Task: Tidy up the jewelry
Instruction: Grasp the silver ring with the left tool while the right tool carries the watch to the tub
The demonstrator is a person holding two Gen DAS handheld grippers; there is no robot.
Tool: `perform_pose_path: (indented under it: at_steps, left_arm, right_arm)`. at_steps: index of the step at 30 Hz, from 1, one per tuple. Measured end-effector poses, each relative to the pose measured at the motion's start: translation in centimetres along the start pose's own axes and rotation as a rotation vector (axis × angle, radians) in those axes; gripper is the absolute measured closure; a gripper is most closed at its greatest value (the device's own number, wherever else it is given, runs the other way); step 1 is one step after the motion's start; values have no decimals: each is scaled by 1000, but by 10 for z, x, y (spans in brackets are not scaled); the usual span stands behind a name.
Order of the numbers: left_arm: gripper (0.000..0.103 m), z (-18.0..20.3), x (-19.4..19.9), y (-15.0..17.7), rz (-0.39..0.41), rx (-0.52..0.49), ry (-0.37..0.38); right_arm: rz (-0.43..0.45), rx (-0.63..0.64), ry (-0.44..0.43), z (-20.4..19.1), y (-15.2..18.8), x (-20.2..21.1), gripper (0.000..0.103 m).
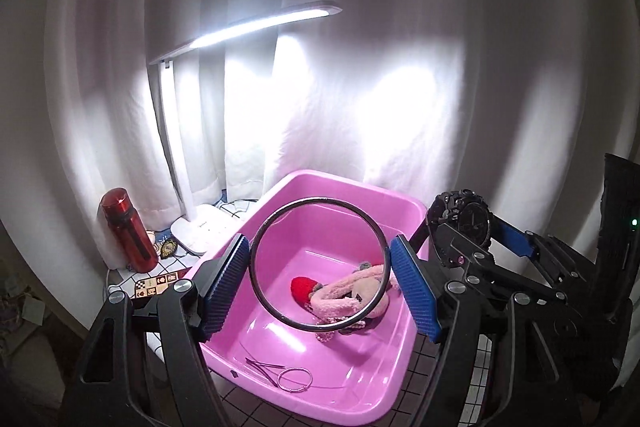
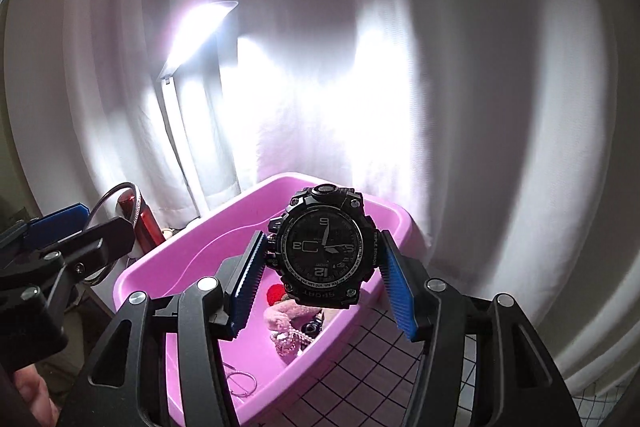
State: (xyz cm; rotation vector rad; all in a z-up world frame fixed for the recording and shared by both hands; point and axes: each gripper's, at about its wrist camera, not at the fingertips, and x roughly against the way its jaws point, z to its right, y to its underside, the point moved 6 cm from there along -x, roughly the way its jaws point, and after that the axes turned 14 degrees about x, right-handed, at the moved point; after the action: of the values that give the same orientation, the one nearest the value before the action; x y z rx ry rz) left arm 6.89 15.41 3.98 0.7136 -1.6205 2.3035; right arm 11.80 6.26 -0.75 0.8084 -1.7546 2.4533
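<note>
Jewelry fills both tools: our left tool (image 1: 320, 269) clamps a dark round metal bangle (image 1: 320, 263) upright between its blue pads, and our right tool (image 2: 322, 269) grips a chunky black sport watch (image 2: 322, 245), both held above the pink plastic tub (image 1: 340, 383).

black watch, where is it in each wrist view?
Left wrist: black watch at right of centre, in the right claw, beside the pink tub.
Right wrist: watch at centre, face to camera, between the claw's blue pads.
Shared landmark: lit desk lamp against the white curtain.
</note>
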Motion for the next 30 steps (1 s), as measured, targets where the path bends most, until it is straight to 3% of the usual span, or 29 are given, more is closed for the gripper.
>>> perform_pose_path:
  at_steps: [6,15,25,28,30]
  left_arm:
    - [33,-34,-36,-3,-40,25,-41]
    - [33,-69,-90,18,-159,45,-86]
    - [31,-83,-114,30,-226,51,-136]
    - [31,-86,-116,32,-243,53,-144]
    - [21,-88,-116,32,-239,53,-151]
  right_arm:
    - [-50,27,-46,-31,-9,-38,49]
    - [-190,24,-70,-44,13,-94,49]
    - [-313,-26,-79,-39,34,-121,49]
    - [-299,-38,-60,-36,31,-119,48]
    - [-289,-39,-48,-33,27,-117,45]
